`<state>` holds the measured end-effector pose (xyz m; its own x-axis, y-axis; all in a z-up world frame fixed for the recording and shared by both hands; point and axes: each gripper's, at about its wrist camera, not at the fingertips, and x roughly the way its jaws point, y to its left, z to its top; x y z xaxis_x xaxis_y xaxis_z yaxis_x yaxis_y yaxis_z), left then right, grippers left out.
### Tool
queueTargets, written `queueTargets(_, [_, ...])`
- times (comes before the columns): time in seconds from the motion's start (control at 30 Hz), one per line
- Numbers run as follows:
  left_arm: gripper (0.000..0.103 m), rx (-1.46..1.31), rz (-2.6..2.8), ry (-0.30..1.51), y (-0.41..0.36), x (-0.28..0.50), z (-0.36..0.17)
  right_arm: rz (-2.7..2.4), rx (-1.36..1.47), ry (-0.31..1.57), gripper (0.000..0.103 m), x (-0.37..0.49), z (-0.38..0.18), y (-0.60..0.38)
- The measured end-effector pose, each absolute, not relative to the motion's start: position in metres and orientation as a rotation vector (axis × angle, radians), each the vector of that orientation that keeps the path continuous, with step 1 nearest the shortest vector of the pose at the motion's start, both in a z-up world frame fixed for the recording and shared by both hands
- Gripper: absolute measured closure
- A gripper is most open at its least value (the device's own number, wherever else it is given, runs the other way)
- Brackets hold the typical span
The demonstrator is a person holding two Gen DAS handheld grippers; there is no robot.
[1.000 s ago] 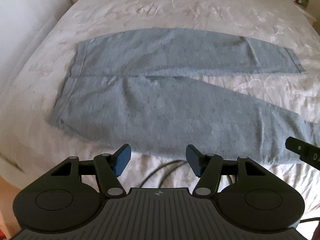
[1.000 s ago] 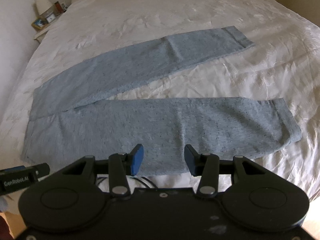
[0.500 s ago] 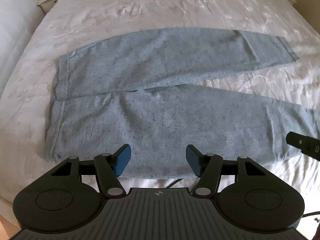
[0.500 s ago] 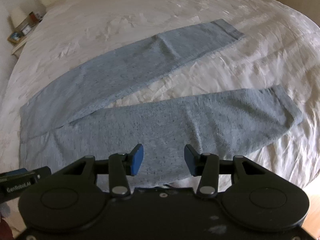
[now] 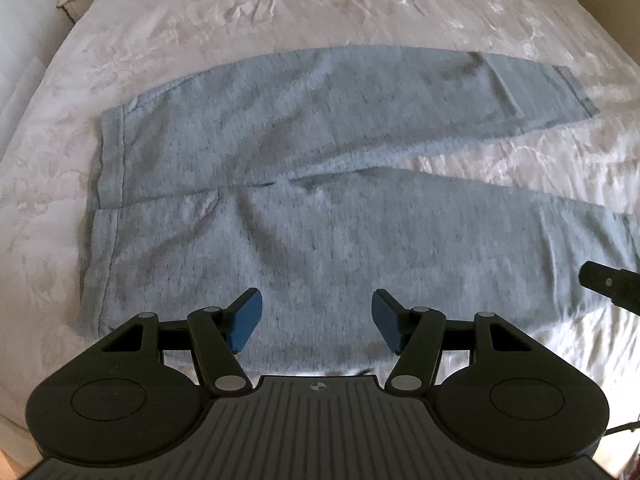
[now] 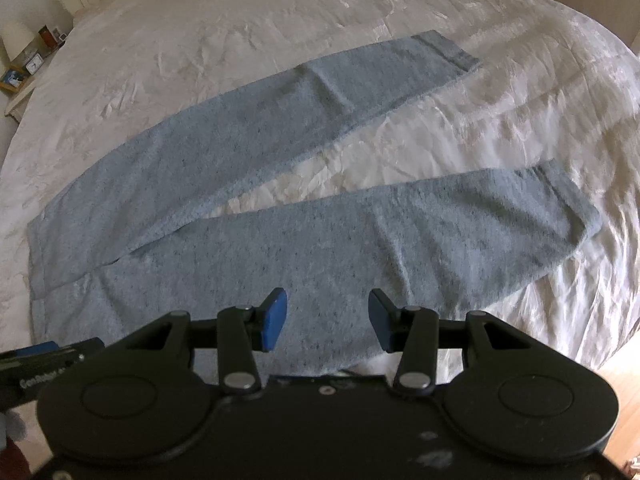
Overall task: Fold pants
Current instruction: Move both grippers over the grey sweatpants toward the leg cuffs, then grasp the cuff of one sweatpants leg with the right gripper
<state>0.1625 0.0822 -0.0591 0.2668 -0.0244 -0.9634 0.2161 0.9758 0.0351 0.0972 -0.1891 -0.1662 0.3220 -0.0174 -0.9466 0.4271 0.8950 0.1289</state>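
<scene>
— Where are you in the fold?

— At the very start, I'd judge. My left gripper hangs released, pads wide apart with nothing between them, above the near leg close to the waistband end. My right gripper is just as slack and empty, over the middle of that same leg. Nothing is grasped yet.

— And the pants?

— The pants lie flat on the white bedspread, waistband out at nine o'clock from my left claw, legs running toward three. They split into a narrow V: the far leg angles off to about one o'clock in my right view, the near leg ends in a cuff near two. Grey-blue knit, soft and limp; a few shallow wrinkles near the crotch, though the left view is blurred, so I may be misreading them.

— Next move?

— Both claws must drop to the near leg's edge, pinch it, and carry it over onto the far leg.
</scene>
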Motion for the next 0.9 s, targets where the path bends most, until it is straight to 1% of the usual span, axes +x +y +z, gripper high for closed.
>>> queueTargets(0.27, [0.044,0.164,-0.097,1.267,0.066,0.204,-0.051,-0.244,0.413,1.204,0.055,0.150,-0.174,-0.234])
queueTargets(0.53, [0.044,0.152,-0.057,1.234,0.032,0.264,-0.043,-0.215,0.430,1.188,0.055,0.236,-0.192,-0.310])
queueTargets(0.77, [0.044,0.145,-0.031,1.206,-0.001,0.314,-0.050,-0.251,0.464,1.159,0.055,0.316,-0.216,-0.364])
queueTargets(0.9, [0.044,0.135,-0.023,1.216,-0.012,0.336,-0.063,-0.268,0.536,1.147,0.055,0.368,-0.241,-0.386])
